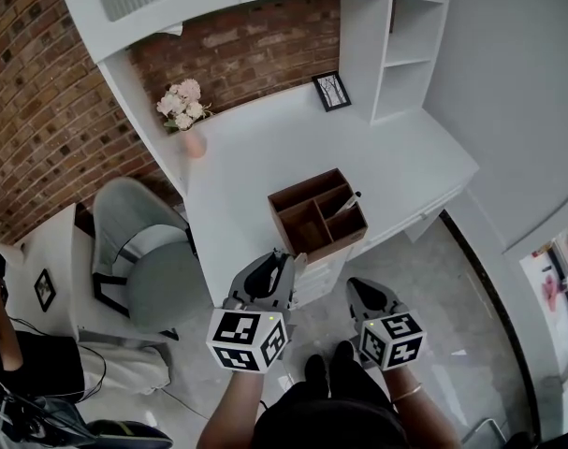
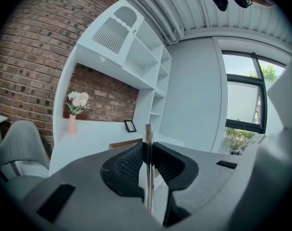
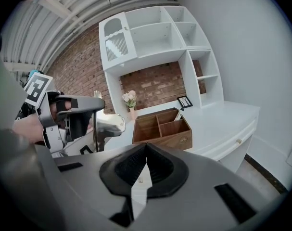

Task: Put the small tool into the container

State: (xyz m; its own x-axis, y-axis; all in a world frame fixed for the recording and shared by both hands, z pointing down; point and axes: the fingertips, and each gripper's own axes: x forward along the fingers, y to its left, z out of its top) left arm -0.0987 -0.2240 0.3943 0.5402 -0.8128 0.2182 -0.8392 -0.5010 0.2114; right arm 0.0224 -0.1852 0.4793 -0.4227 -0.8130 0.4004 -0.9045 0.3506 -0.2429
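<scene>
From here, the left gripper (image 2: 148, 150) is clamped on the small tool (image 2: 148, 131), a thin shiny metal rod standing upright between its pads with its top poking above them. Just to its right, the right gripper (image 3: 146, 149) has its jaws pressed together with nothing in them. Both are held off the front edge of the white desk (image 1: 265, 129). The container (image 1: 293, 196), a wooden box with open compartments, sits on the desk just ahead of them, nearer the left gripper. Farther beyond stand a vase of flowers (image 1: 185, 110) and a small picture frame (image 1: 331, 91).
</scene>
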